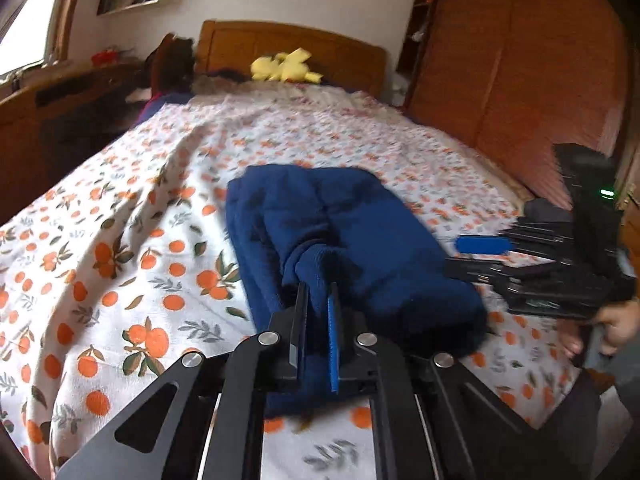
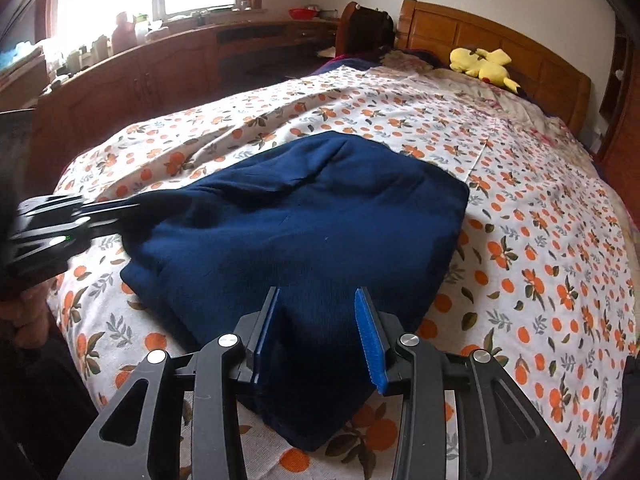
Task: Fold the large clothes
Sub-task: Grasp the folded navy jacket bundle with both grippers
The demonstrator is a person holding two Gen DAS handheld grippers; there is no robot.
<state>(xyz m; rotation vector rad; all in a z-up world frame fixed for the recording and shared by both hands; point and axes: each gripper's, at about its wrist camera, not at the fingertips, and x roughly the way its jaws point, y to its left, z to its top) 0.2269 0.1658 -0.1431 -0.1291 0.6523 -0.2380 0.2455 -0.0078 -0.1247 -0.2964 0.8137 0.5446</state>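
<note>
Nearest the lens in the left wrist view: left gripper (image 1: 318, 300), jaws pressed together on a raised bunch of the navy garment (image 1: 352, 240) at its near edge. Cloth visibly pinched between the blue pad and the black finger.

Garment location: on the orange-print bedspread (image 1: 120, 220), at the foot end of the bed, well apart from the wooden headboard (image 1: 288, 46) and the yellow plush toy (image 1: 286, 66) lying against it.

Right of the garment in the same view: right gripper (image 1: 484, 246), blurred, low at the garment's far side, with part of a hand (image 1: 616, 320) behind it.

In the right wrist view: left gripper (image 2: 132, 208) at the garment's left corner, tips buried in cloth. Garment (image 2: 304, 216) spread as a compact, thick, roughly rectangular bundle. Right gripper (image 2: 318, 300) at the near edge, jaws partly spread with a ridge of cloth rising between them; pads (image 2: 370, 336) close to the cloth, firm contact not confirmed.

Task status, as a judgement: several folds apparently complete, given the layered thickness and tidy outline. Remaining: probably one last fold or a lift from the near edge, then smoothing of the wrinkled top layer.

Risk: uneven grip between sides, skewing the bundle.
</note>
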